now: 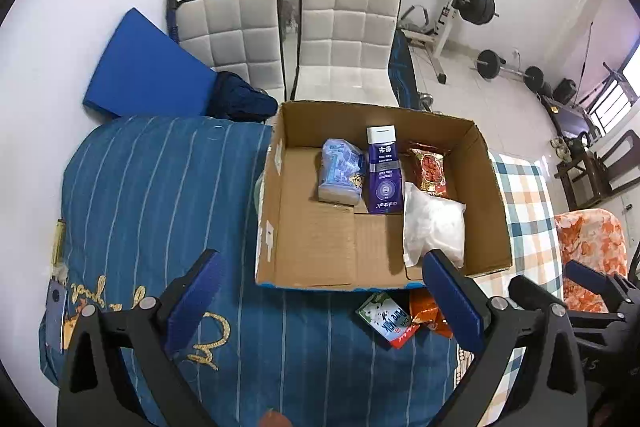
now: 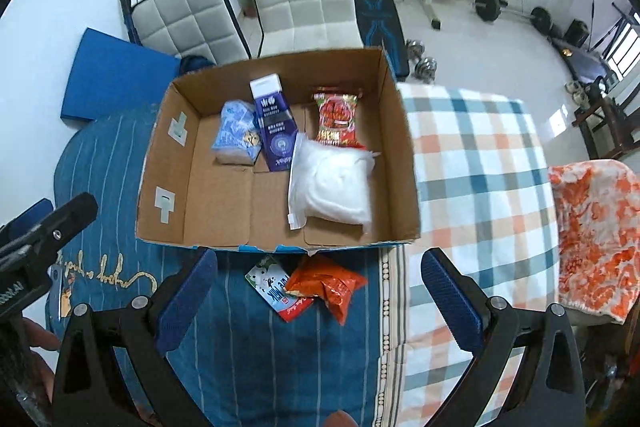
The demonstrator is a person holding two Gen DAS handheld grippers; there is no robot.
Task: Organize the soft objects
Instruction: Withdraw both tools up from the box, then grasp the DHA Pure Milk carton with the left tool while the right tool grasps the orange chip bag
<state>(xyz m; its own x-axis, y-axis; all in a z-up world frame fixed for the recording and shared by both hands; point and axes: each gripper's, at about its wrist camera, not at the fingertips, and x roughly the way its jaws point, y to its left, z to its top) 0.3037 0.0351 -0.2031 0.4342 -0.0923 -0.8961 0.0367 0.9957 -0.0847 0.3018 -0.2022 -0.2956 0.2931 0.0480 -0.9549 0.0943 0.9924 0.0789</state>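
An open cardboard box point(image 1: 316, 251) point(image 2: 216, 203) stands on the bed. In it lie a light-blue tissue pack point(image 1: 340, 173) point(image 2: 236, 137), a purple carton point(image 1: 383, 175) point(image 2: 276, 125), a red snack bag point(image 1: 430, 171) point(image 2: 336, 117) and a white zip bag point(image 1: 434, 227) point(image 2: 332, 183). In front of the box lie a milk pack point(image 1: 386, 319) point(image 2: 276, 291) and an orange snack bag point(image 1: 428, 311) point(image 2: 330, 285). My left gripper point(image 1: 320, 307) is open and empty above the blue quilt. My right gripper point(image 2: 320, 303) is open and empty above the two loose packs.
A blue striped quilt point(image 1: 160, 187) point(image 2: 100, 155) covers the left of the bed, a plaid sheet point(image 2: 480, 167) the right. An orange floral cloth point(image 2: 596, 235) lies far right. Two white chairs point(image 1: 344, 35) and weight equipment point(image 1: 476, 5) stand behind.
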